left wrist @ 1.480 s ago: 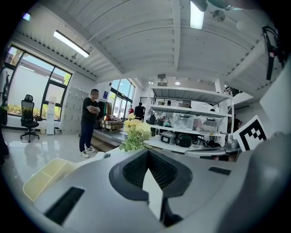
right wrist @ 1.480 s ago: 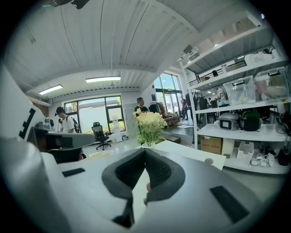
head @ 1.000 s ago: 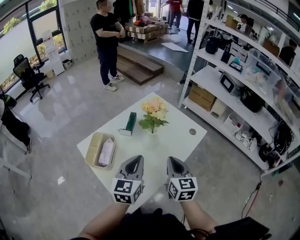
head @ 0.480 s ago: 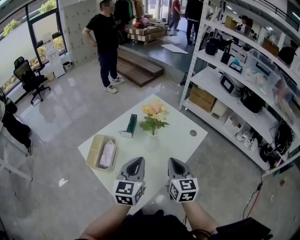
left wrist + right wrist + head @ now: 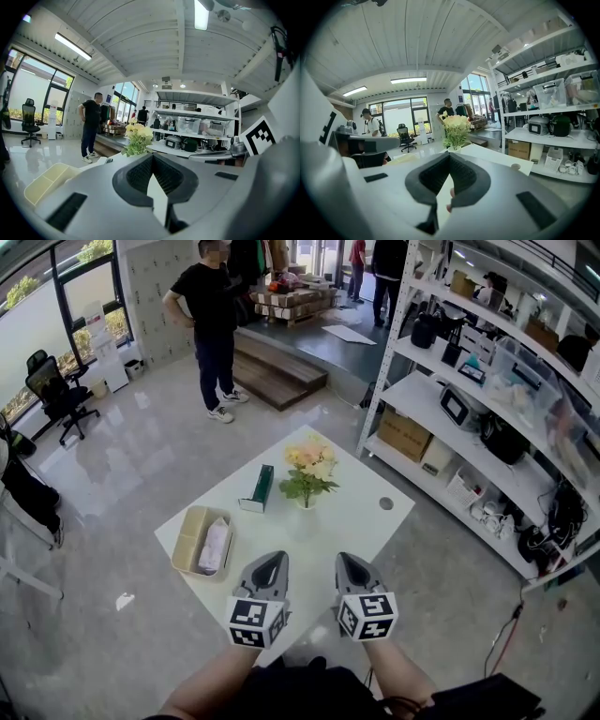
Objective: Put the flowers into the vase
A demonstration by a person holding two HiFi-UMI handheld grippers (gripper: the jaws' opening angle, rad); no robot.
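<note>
Flowers point(image 5: 307, 463) stand in the vase point(image 5: 305, 503); left hand-held gripper point(image 5: 271, 562) and right hand-held gripper point(image 5: 346, 562) hover short of it, closed and empty, so the task seems done.

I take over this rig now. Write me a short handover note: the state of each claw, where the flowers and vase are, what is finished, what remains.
Left claw: shut, empty, over the table's near edge.
Right claw: shut, empty, beside the left one.
Flowers: standing in the white vase at the middle of the table.
Done: the flowers appear to be in the vase already.
Left: probably nothing. The tray on the left holds something pale that I cannot identify; check it for spare stems.
</note>
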